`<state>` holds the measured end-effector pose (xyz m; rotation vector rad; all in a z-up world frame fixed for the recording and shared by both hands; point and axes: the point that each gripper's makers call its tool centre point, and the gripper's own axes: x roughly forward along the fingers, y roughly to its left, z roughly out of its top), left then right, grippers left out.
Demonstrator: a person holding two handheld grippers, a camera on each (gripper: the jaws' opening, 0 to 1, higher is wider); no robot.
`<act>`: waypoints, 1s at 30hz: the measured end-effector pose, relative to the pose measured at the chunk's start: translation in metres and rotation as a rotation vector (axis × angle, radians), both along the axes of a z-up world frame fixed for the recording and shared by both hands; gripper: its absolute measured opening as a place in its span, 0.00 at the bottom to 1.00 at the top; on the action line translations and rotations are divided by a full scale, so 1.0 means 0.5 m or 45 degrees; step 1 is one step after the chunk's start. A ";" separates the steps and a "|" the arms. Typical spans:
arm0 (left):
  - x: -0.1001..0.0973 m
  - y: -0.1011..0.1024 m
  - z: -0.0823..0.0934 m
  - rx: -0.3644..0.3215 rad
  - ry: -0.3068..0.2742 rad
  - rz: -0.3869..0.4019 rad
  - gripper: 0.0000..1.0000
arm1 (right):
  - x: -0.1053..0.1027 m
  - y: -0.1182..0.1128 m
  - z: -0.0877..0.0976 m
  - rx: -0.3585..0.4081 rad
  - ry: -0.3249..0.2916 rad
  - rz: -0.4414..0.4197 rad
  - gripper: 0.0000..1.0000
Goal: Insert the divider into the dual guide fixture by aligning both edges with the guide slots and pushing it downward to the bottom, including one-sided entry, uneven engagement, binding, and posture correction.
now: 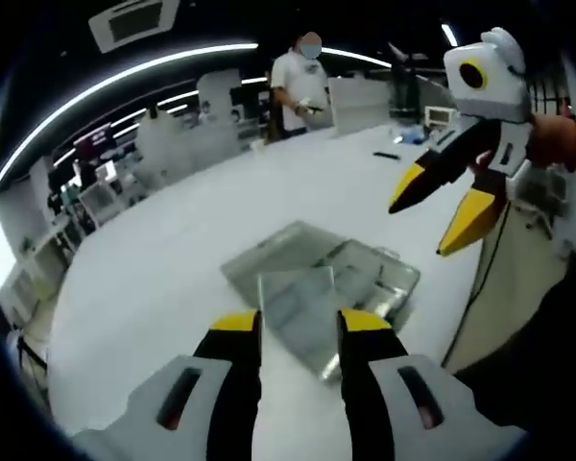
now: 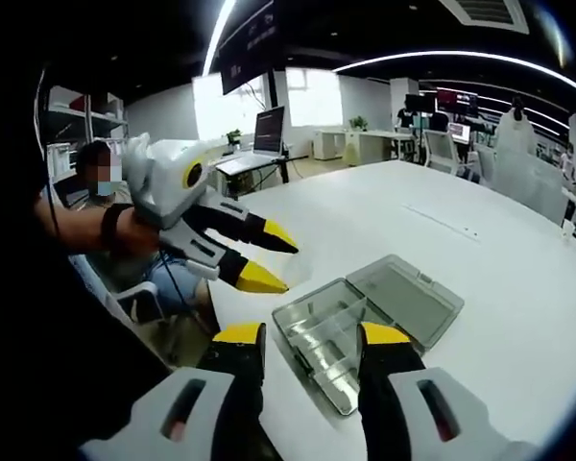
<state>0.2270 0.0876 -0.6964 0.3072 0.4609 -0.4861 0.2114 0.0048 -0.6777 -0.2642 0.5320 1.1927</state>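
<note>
A clear plastic fixture box point(image 1: 370, 280) lies open on the white table point(image 1: 163, 259), its lid point(image 2: 410, 300) folded flat beside the slotted tray point(image 2: 319, 338). A clear flat panel, maybe the divider point(image 1: 298, 312), shows at the box's near side between my left jaws. I cannot tell whether it rests on the table or in the tray. My left gripper point(image 1: 301, 323) hovers open above and short of the box, and its jaws point(image 2: 269, 259) look bare in the right gripper view. My right gripper point(image 2: 312, 334) is open above the tray. It hangs in the air at the upper right point(image 1: 422, 227), holding nothing.
The table edge point(image 2: 232, 317) runs close to the box on my side, with a cable point(image 1: 488, 274) hanging past it. One person stands at the far end point(image 1: 302, 82); another sits off the edge point(image 2: 98, 178). Small items point(image 1: 389, 154) lie far across the table.
</note>
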 end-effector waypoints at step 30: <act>0.001 -0.051 0.004 0.095 -0.135 -0.173 0.29 | 0.029 0.041 0.006 0.054 0.113 0.023 0.24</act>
